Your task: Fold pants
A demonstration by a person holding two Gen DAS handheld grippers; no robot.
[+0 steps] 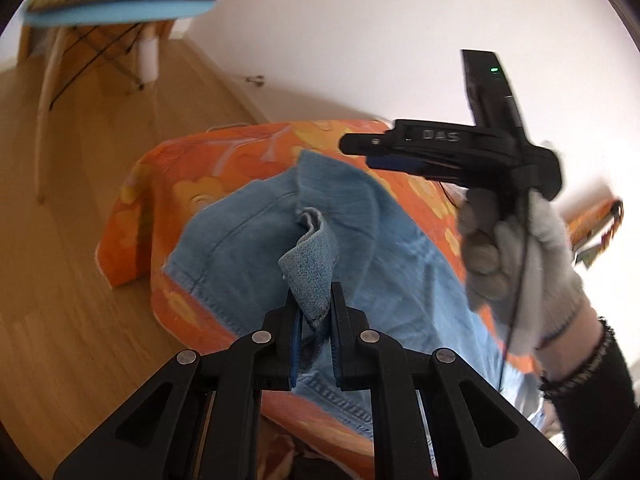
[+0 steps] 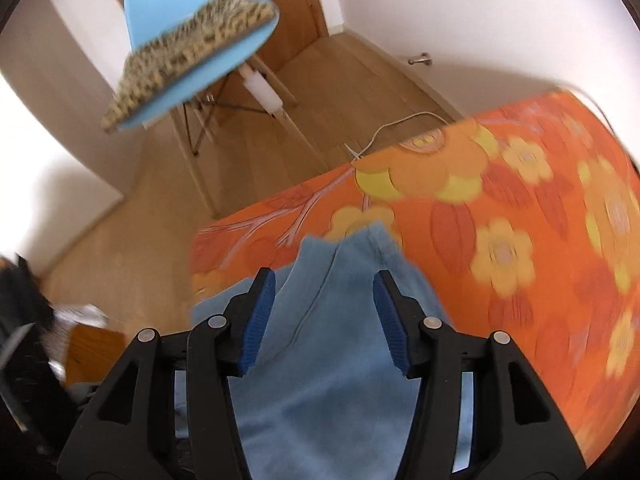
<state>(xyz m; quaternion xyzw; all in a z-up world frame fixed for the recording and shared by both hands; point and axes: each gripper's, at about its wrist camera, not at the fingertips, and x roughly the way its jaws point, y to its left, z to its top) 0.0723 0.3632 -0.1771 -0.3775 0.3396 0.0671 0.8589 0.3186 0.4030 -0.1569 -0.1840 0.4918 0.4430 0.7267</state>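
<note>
My left gripper (image 1: 314, 312): jaws clamped on raised fold of light blue denim pants (image 1: 256, 236). My right gripper (image 2: 324, 316): jaws apart over same pants, empty. Pants lie crumpled on worktop under orange flowered cloth (image 2: 520, 208). Beyond: pale wood floor (image 2: 328, 92), blue chair with leopard-print cushion (image 2: 192, 52), white wall. Right view blurred; pants cut off at bottom edge.
</note>
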